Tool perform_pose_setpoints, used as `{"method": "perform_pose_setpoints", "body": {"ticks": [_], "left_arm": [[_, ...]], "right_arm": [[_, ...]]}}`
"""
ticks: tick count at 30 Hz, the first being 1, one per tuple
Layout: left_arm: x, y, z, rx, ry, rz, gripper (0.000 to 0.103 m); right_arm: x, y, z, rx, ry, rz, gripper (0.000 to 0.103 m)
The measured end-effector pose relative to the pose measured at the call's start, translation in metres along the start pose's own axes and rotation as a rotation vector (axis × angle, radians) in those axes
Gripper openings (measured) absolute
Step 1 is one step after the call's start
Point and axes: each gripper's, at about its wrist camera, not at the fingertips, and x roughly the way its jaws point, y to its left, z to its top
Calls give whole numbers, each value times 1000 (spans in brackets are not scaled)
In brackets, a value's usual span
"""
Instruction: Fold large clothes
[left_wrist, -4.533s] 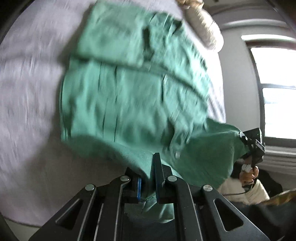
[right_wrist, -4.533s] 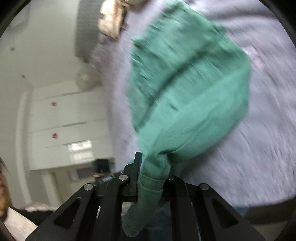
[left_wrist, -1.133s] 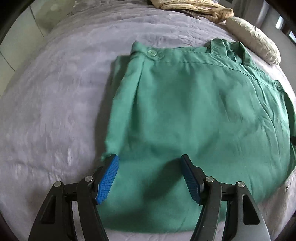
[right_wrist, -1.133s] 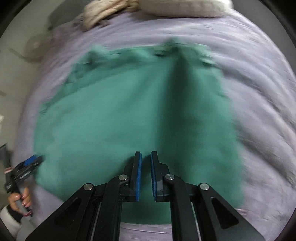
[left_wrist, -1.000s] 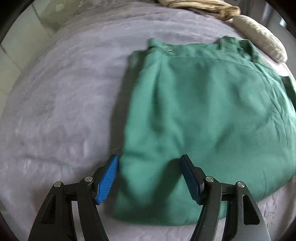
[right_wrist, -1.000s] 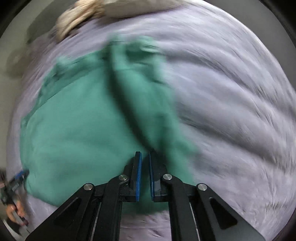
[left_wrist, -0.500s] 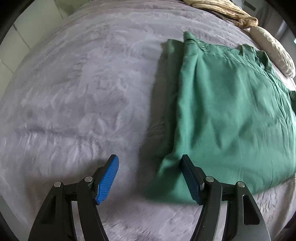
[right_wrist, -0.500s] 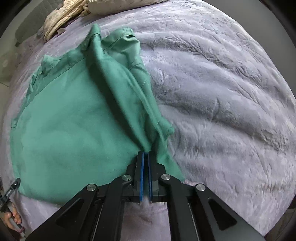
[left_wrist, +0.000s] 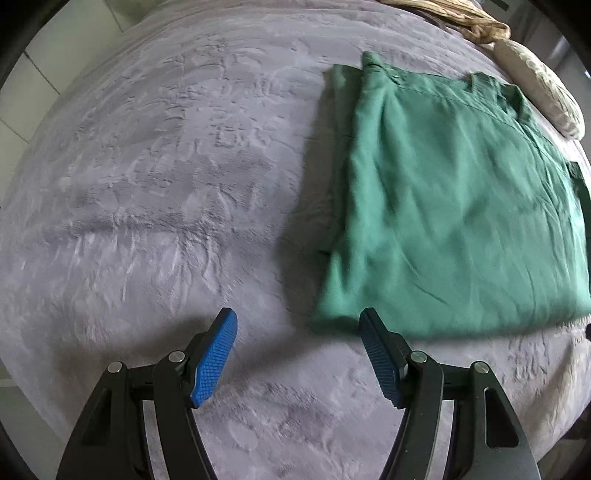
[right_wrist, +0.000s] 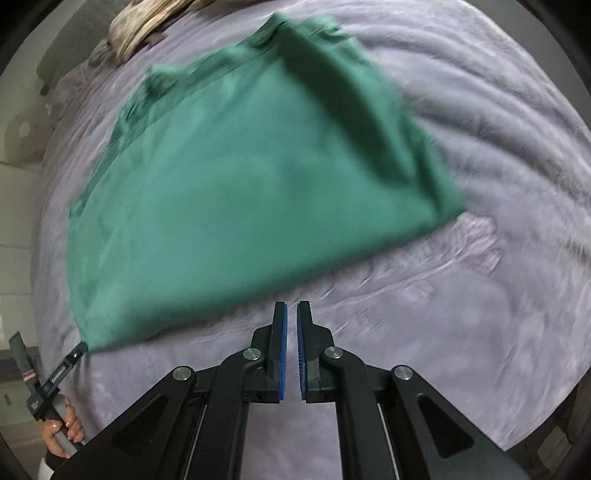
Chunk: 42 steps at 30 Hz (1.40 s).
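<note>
Looking down along both claws, I see the green garment (left_wrist: 461, 206) lying flat on the grey bed cover (left_wrist: 155, 177), folded into a rough rectangle with its waistband end toward twelve o'clock. In my left view it sits at about two o'clock from the left claw (left_wrist: 299, 354), whose blue pads stand wide apart with nothing between them; only the garment's near corner lies just beside the right-hand pad. In my right view the cloth fills the ten-to-twelve o'clock area, blurred, and the right claw (right_wrist: 291, 350) is nearly closed on nothing, its pads a thin gap apart above bare bed cover. My left hand (right_wrist: 61, 432) shows at eight o'clock there. A cream pillow (left_wrist: 546, 88) and a beige bundle (left_wrist: 450, 18) lie at the far edge. I judge one fold done and neither claw gripping; the piece looks wide enough for at least another fold, so I would regrasp an edge next.
</note>
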Motion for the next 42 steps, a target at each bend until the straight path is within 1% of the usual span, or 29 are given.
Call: {"method": "perform_pose_setpoints", "body": {"ticks": [3,7,8,9,10,11,12,16,17,19,21,23,24,25,27,28,29,30,35,38,42], "left_arm": [[-5,-16,-10,4,20,-8,70],[-9,-31,-22,6,47,-10,70],[-11,-33,-25,2,44,-11,81],[-14,-34,-27,-1,37,-15,100],[-20,-35,-31,-5,13,-16,103],[-25,-36,-36,-4,-3,-15,103],[-31,-42,-41,2,-7,-17,103],[-39,-45,-46,-5,3,-30,103],[-37,-41,-44,-7,4,-31,103],[-40,-41,-46,-6,1,-11,103],[-39,-40,-48,-1,1,8,103],[-40,-39,-51,-8,9,-7,103],[-31,-29,-49,-10,18,-18,103],[-27,-31,-49,-7,30,-24,103],[-23,-33,-50,8,52,-16,103],[-23,-35,-52,23,58,-19,103],[-22,-36,-52,30,59,-22,103],[-23,-36,-53,34,56,-22,103],[-25,-32,-50,23,52,-43,103],[-24,-29,-41,29,43,-35,103],[-22,-20,-29,39,42,-44,103]], "right_arm": [[7,19,-21,-25,42,13,6],[18,46,-30,-49,76,34,7],[20,52,-32,-55,84,39,12],[22,58,-35,-58,91,43,18],[22,61,-35,-62,95,46,36],[22,65,-37,-66,95,47,56],[21,68,-39,-71,89,47,61],[22,83,-42,-93,90,53,61],[20,81,-45,-94,94,55,61],[19,84,-47,-96,95,55,61],[20,89,-49,-102,94,60,66],[19,94,-53,-116,91,70,76],[19,98,-54,-129,90,77,79],[19,102,-56,-142,89,80,82],[20,111,-58,-168,81,82,84],[21,114,-59,-177,78,85,89],[21,118,-60,-190,75,93,98],[22,122,-61,-199,77,101,103],[33,133,-65,-199,125,154,103],[45,136,-68,-157,167,199,103],[55,140,-70,-116,190,239,103]]}}
